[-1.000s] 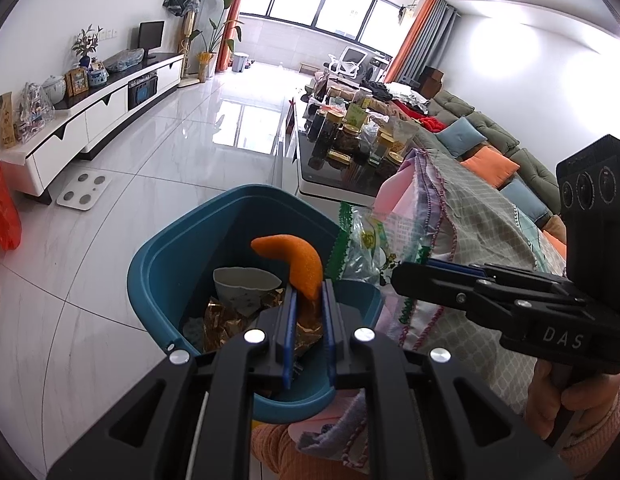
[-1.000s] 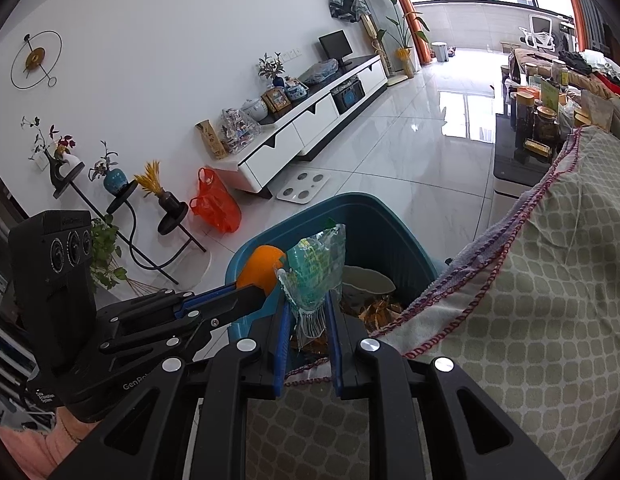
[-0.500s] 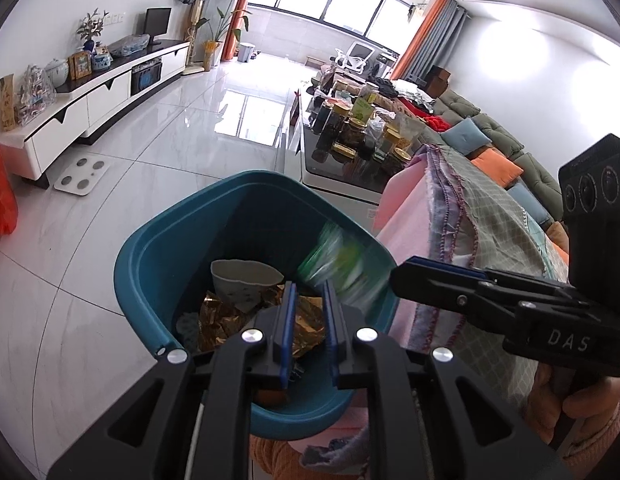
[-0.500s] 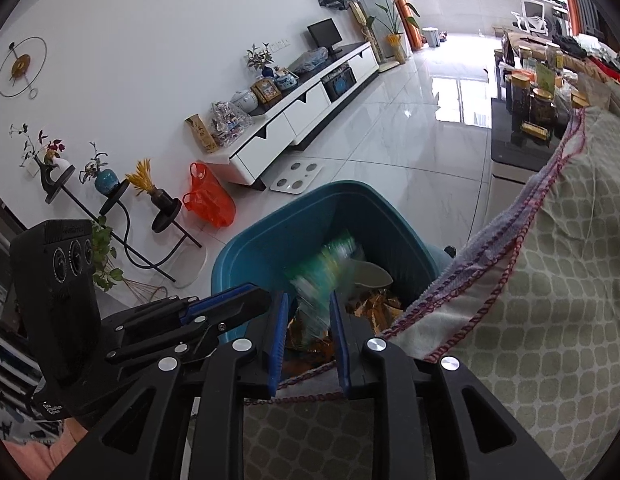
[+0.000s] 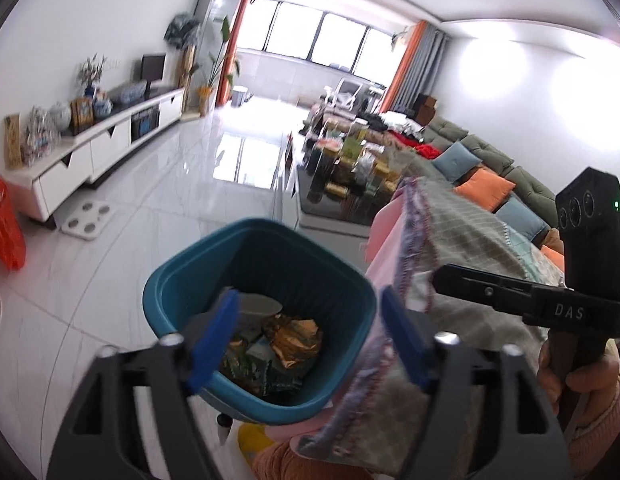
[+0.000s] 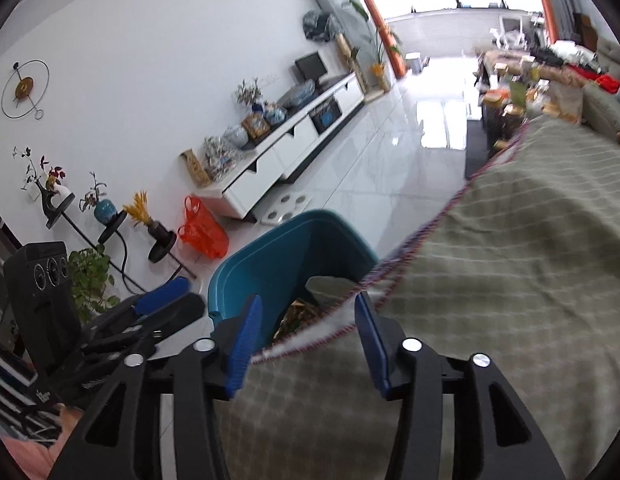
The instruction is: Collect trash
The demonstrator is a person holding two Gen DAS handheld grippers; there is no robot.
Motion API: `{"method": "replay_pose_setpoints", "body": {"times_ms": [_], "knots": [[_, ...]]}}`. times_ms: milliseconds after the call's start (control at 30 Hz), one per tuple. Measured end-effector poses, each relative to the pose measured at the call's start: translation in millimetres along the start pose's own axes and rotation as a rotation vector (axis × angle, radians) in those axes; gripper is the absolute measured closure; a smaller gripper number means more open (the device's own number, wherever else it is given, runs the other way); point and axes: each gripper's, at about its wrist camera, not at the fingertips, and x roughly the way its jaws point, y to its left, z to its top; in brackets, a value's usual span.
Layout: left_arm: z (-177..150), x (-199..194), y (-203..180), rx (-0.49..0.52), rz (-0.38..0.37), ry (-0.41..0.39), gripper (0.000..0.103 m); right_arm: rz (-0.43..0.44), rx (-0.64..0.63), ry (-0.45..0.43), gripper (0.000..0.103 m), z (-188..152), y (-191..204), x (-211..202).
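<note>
A teal trash bin [image 5: 177, 284] stands on the white floor beside the cloth-covered table; it also shows in the right wrist view [image 6: 285, 252]. Inside lie a gold foil wrapper [image 5: 295, 336], a white paper cup [image 5: 257, 305] and green packaging [image 5: 245, 364]. My left gripper [image 5: 310, 336] is open and empty, just above the bin's near rim. My right gripper [image 6: 305, 340] is open and empty over the table's edge next to the bin; its body shows in the left wrist view [image 5: 530, 304].
A green checked tablecloth [image 6: 510, 240] with a red-trimmed edge covers the table on the right. A glass coffee table [image 5: 350, 184] with jars stands beyond the bin. A white TV cabinet [image 5: 93, 148], an orange bag [image 5: 3, 232] and a scale [image 5: 85, 220] are on the left.
Both grippers opened. The orange peel left my left gripper and the green wrapper left my right gripper; both dropped into the bin. Both grippers pulled back slightly.
</note>
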Motion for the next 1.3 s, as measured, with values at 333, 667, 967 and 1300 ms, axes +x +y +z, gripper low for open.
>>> {"method": "replay_pose_setpoints", "body": {"times_ms": [333, 667, 967, 1300], "knots": [[-11.6, -26.8, -63.6, 0.087, -0.077, -0.115, 0.004, -0.195, -0.048, -0.241, 0.005, -40.0, -12.3, -102.7], [-23.1, -23.9, -143.6, 0.180, -0.165, -0.177, 0.004, -0.552, 0.007, -0.429, 0.004, -105.5, -34.3, -192.5], [-31.2, -21.1, -196.5, 0.243, -0.227, -0.226, 0.004, -0.743, 0.089, -0.534, 0.004, -144.7, -53.9, -239.1], [-45.8, -23.1, -234.6, 0.328, -0.209, -0.275, 0.003, -0.856, 0.121, -0.597, 0.004, -162.8, -56.2, -263.9]]}}
